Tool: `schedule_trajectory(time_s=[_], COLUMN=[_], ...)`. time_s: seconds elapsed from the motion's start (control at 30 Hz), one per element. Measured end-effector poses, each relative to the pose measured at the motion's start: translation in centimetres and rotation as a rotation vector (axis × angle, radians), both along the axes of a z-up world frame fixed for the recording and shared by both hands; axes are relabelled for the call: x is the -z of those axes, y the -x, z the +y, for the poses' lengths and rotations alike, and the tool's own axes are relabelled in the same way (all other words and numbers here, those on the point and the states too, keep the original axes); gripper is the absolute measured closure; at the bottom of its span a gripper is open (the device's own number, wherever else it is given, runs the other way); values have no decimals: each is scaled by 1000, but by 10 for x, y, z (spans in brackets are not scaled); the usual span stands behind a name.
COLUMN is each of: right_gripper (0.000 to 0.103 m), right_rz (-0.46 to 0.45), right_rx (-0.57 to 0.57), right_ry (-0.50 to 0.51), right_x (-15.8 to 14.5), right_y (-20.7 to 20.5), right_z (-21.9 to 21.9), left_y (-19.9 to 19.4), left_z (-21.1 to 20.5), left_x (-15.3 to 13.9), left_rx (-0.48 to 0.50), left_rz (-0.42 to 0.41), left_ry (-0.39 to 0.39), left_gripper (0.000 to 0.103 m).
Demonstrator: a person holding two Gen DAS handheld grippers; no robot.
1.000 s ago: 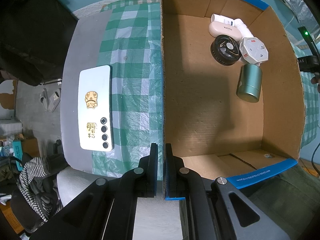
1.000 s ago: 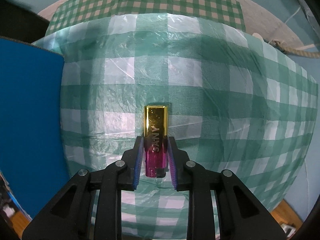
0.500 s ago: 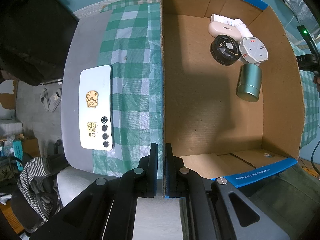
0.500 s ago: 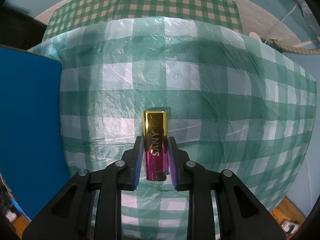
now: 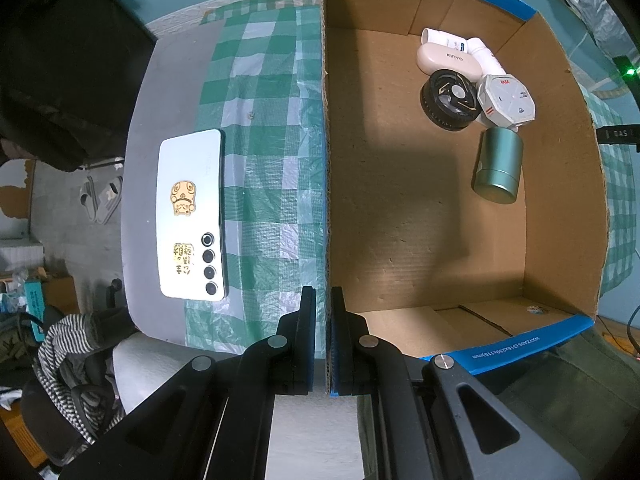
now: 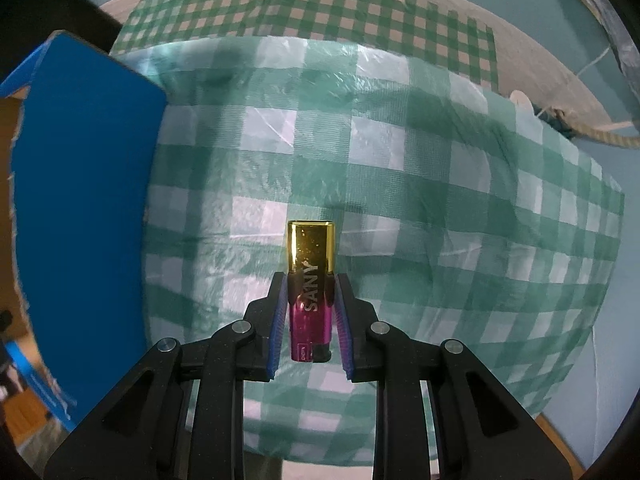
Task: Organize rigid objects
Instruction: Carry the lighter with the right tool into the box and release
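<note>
**Lighter gripped above the cloth**

The lighter (image 6: 311, 288), gold over magenta, is clamped between the pads of the right gripper (image 6: 311, 280) above the checked cloth (image 6: 440, 184), beside the box's blue outer wall. The box (image 5: 326, 160) wall is pinched by the left gripper (image 5: 323, 304); a phone (image 5: 192, 216) lies outside

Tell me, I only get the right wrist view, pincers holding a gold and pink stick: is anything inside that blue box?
Observer: Yes. A green tin lies on its side in the cardboard box, towards a far corner.
Operator: Anything else with it?
Observer: A black round object and a white octagonal case sit side by side just beyond it.
Operator: And the other pincers?
Observer: The left gripper is shut on one wall of the box.
</note>
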State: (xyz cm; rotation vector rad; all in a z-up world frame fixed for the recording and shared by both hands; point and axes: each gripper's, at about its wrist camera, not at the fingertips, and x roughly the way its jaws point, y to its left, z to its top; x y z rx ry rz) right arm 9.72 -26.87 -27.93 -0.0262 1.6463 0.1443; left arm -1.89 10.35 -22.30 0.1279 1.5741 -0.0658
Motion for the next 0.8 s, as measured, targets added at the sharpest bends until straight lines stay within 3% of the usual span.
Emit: schedule_trajectory(time_s=[0.33,0.8], right_gripper=[81,81], right_rz=[-57,-163], right_rx=[-90,-232], right_ry=[-24,-124], right_x=[-48,-113], right_y=[2,-9], right_z=[18,79], left_y=[0,-1], left_z=[0,0], left_x=[-1,-1], left_rx=[1,-5], left_rz=[2,0], left_ry=[2,3], left_gripper=[96,96])
